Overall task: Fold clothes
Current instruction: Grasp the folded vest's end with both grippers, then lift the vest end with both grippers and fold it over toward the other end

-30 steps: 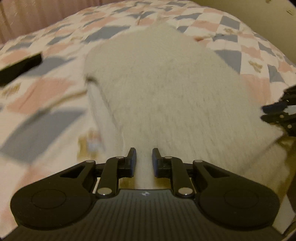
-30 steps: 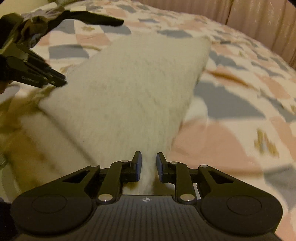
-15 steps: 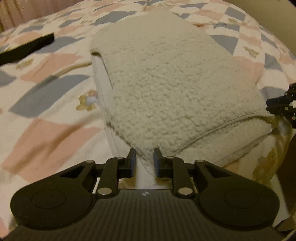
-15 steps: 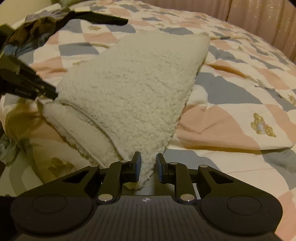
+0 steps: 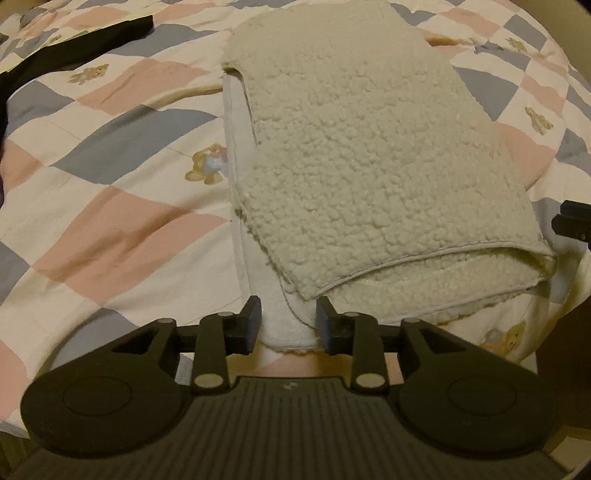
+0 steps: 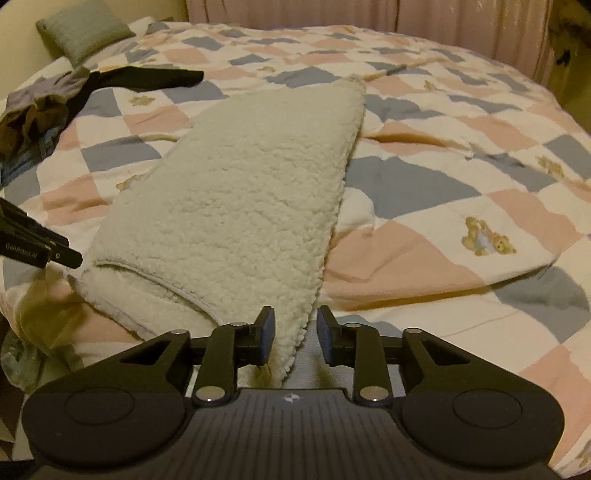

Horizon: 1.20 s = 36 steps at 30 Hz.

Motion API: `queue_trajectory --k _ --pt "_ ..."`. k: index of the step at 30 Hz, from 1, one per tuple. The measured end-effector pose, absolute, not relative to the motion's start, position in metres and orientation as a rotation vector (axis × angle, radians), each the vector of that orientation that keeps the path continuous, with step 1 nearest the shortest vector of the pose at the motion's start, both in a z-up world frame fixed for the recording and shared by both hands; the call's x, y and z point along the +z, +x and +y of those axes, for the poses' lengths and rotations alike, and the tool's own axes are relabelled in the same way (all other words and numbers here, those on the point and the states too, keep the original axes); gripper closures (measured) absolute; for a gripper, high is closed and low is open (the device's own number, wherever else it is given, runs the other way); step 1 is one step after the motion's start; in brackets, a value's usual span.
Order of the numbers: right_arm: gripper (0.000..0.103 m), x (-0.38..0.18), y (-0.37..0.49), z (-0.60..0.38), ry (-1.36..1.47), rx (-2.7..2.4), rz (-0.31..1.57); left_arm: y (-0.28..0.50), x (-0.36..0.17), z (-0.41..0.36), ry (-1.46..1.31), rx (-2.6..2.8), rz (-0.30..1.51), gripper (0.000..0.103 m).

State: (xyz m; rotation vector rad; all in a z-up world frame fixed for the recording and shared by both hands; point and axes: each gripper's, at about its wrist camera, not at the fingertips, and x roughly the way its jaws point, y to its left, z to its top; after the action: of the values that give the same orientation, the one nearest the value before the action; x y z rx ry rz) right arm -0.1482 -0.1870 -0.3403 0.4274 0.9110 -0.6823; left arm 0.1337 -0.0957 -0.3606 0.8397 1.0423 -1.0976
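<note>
Left wrist view: the left gripper (image 5: 286, 319) and right gripper (image 6: 293, 338) stand parted, released around near corners of the folded cream fleece garment (image 5: 354, 147), lying flat on the checked quilt (image 5: 110, 177).

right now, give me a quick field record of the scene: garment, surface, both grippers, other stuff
garment: cream fleece garment, folded in layers, lying flat
surface: checked quilt with teddy bear prints
left gripper: open, garment corner between the jaws
right gripper: open, garment edge between the jaws
other items: dark clothes pile at the far left of the right wrist view; grey pillow behind it
</note>
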Motion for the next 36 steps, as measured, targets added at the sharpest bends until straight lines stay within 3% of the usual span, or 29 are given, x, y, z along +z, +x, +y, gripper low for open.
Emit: queue_trajectory --k 9,14,19,27,33,36 --pt "0.066 -0.338 -0.148 -0.175 0.36 -0.674 0.93 0.136 -0.359 -0.087 0.819 -1.111 1.026 0.072" --pt "0.057 -0.335 -0.152 -0.159 0.244 -0.646 0.953 0.123 -0.359 -0.059 0.893 -1.212 0.875 0.067" --pt "0.052 -0.342 -0.156 -0.131 0.038 -0.566 1.007 0.1 -0.367 -0.024 1.078 -1.313 0.57 0.064" --pt "0.04 -0.392 -0.161 -0.09 -0.433 -0.422 1.063 0.081 -0.428 0.005 1.489 -1.416 -0.096 0.064" --pt "0.045 -0.425 -0.164 -0.086 -0.728 -0.388 1.007 0.098 -0.459 -0.004 1.534 -1.473 -0.381 0.061" --pt "0.043 -0.429 -0.161 -0.095 -0.767 -0.372 0.969 0.106 -0.47 -0.011 1.542 -1.484 -0.515 0.058"
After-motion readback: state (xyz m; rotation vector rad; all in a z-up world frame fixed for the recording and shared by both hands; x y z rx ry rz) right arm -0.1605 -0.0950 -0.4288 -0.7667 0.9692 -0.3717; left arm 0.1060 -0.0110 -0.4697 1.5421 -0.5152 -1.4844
